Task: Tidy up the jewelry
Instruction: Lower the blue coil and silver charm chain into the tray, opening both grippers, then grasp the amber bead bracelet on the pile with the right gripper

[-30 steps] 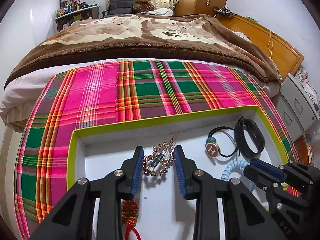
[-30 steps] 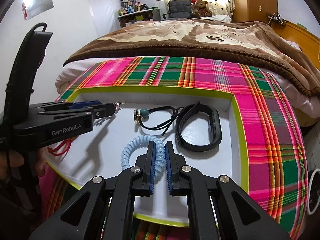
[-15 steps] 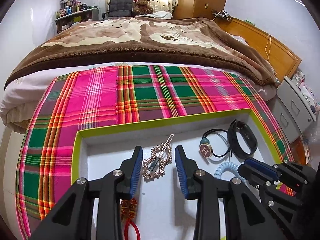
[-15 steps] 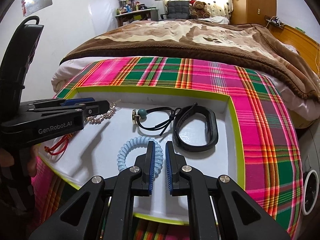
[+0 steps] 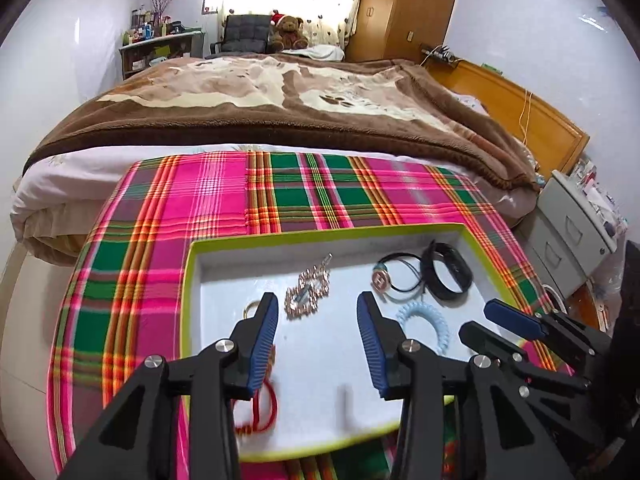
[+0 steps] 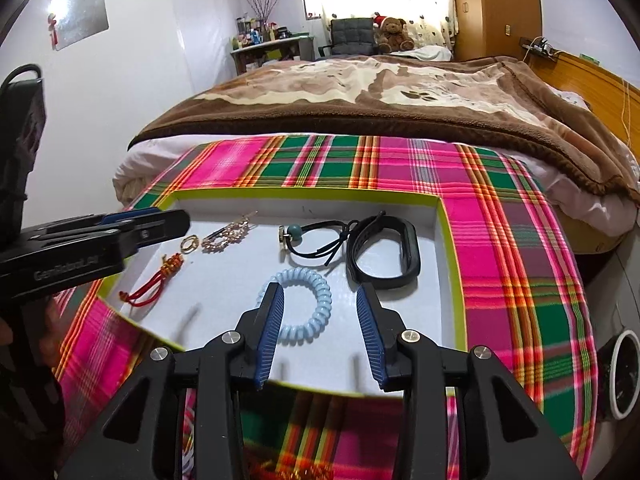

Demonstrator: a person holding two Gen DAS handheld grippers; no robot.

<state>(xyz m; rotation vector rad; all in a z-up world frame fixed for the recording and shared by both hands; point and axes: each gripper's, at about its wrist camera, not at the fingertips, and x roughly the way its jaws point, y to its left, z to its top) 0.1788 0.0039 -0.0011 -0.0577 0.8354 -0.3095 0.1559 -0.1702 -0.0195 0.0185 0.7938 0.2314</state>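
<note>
A white tray with a lime rim point(image 5: 320, 233) point(image 6: 450, 248) lies on a plaid cloth. In it lie a gold rhinestone hair clip point(image 5: 307, 294) point(image 6: 226, 235), a gold ring point(image 6: 189, 243) point(image 5: 250, 308), a red knotted cord point(image 6: 154, 281) point(image 5: 260, 410), a black hair tie with a round charm point(image 5: 390, 278) point(image 6: 316, 240), a black wristband point(image 5: 446, 270) point(image 6: 386, 254) and a light blue coil hair tie point(image 6: 306, 302) point(image 5: 422, 318). My left gripper point(image 5: 317, 340) is open and empty, above the tray's near part. My right gripper point(image 6: 320, 332) is open and empty, just behind the coil tie.
The plaid cloth point(image 5: 200, 216) covers the foot of a bed with a brown blanket point(image 5: 280, 96). A grey drawer unit point(image 5: 572, 224) stands to the right of the bed. A wooden headboard point(image 5: 520, 108) runs along the right wall.
Both grippers have pulled back and up from the tray. The right gripper has opened from nearly shut. The left gripper's jaws have spread wider. The jewelry has stayed in place.
</note>
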